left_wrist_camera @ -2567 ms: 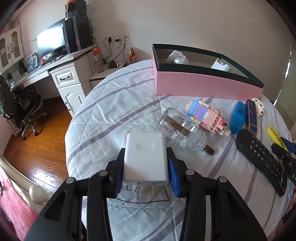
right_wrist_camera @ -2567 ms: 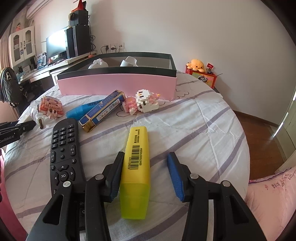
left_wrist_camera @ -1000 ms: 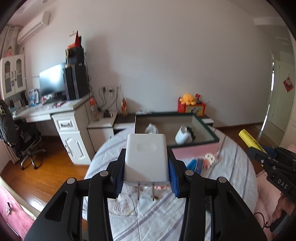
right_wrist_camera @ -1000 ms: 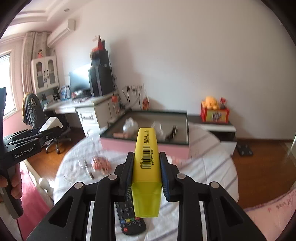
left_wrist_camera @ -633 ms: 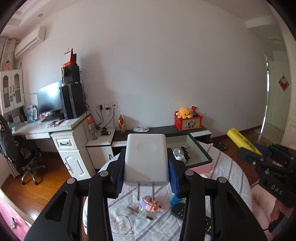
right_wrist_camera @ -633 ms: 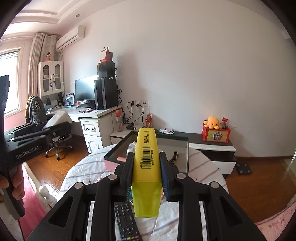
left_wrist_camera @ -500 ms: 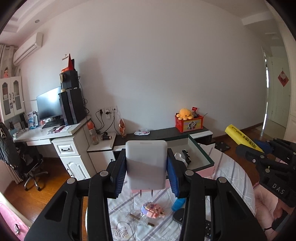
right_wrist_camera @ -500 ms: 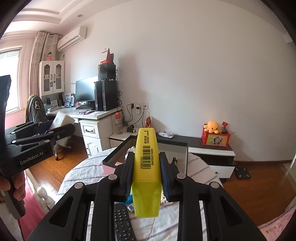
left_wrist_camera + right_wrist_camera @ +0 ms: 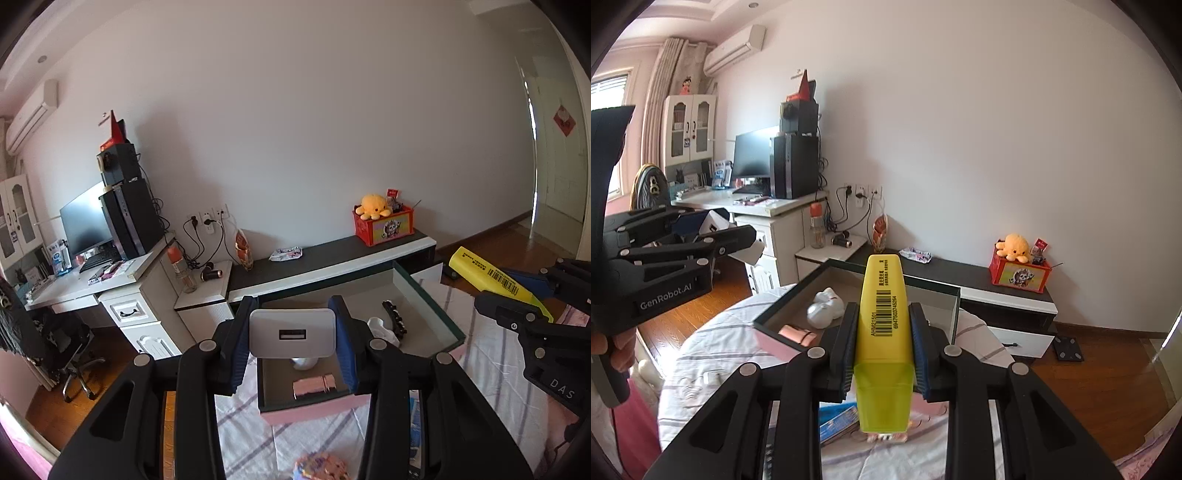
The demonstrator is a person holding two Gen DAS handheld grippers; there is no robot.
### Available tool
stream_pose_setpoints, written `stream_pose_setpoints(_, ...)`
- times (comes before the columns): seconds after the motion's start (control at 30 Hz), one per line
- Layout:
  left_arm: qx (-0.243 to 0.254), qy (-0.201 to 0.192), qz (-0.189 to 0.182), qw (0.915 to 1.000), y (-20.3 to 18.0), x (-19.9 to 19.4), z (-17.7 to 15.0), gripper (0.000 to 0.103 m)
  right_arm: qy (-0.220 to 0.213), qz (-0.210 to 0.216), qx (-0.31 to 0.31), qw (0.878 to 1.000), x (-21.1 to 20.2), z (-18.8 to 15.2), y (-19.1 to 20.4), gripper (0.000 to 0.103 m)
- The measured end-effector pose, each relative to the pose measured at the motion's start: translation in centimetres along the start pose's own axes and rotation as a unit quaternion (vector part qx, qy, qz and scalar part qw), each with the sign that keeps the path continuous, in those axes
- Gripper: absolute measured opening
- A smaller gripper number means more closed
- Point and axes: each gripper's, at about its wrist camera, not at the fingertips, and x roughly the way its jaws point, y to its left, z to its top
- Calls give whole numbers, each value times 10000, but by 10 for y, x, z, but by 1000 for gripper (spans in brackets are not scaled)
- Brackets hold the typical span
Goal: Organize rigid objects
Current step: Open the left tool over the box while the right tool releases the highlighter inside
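My left gripper point(image 9: 292, 341) is shut on a white USB charger point(image 9: 291, 334), held high with its USB port toward the camera, above the near end of the pink box point(image 9: 314, 410). My right gripper point(image 9: 882, 343) is shut on a yellow highlighter point(image 9: 884, 332) with a barcode, held high above the bed. The highlighter also shows at the right of the left wrist view point(image 9: 491, 277). The pink box point(image 9: 775, 341) with its dark green rim lies on the bed and holds a white figure point(image 9: 823, 308), a small pink item point(image 9: 798, 334) and a black item point(image 9: 395, 317).
A striped bed cover point(image 9: 491, 362) carries a pink block toy point(image 9: 321, 467) and a blue box point(image 9: 838, 419). A white desk point(image 9: 110, 291) with monitor and an office chair point(image 9: 62, 343) stand at the left. A low dark shelf point(image 9: 332, 254) with a red toy box runs along the wall.
Both grippers closed on their objects, lifted them off the bed and raised them high. In the last half second the charger tipped so its USB end faces the camera.
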Motion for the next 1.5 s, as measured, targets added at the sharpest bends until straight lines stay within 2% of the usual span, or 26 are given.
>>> stream_pose_setpoints(0.17,156,322,-78,9993,1,55,8,40,277,30,-83,9996,45,8,-12,27)
stream_pose_setpoints(0.3,223,795,-201,9964,1,111,6,40,535,58,-58,9985,85,13,-22,27)
stream_pose_setpoints(0.47,293,1470,-446,9877,-12,177,-7,40,1013,-1,-134,9948,142,11,-31,27)
stream_pose_setpoints(0.57,457,1675,-406,9840,-25,202,-13,40,1342,-38,-141,9909,171,3,-35,27)
stream_pose_setpoints(0.67,474,1842,-528,9803,-33,220,-16,41,1692,-65,-121,9855,193,-6,-39,27)
stream_pose_setpoints(0.77,665,1842,-433,9797,-43,227,-13,41,1938,-42,-110,9810,207,-14,-41,27)
stream_pose_setpoints(0.87,673,1927,-557,9774,-49,232,-14,41,2115,12,-126,9773,216,-21,-40,27)
stream_pose_setpoints(1.13,689,2053,-610,9744,-54,238,-25,41,2301,183,-24,9730,228,-31,-38,27)
stream_pose_setpoints(1.43,661,1673,-548,9822,-51,208,-11,43,1987,166,203,9797,207,-22,-36,28)
stream_pose_setpoints(1.5,564,1572,-572,9843,-45,196,-6,47,1922,143,203,9810,199,-18,-34,36)
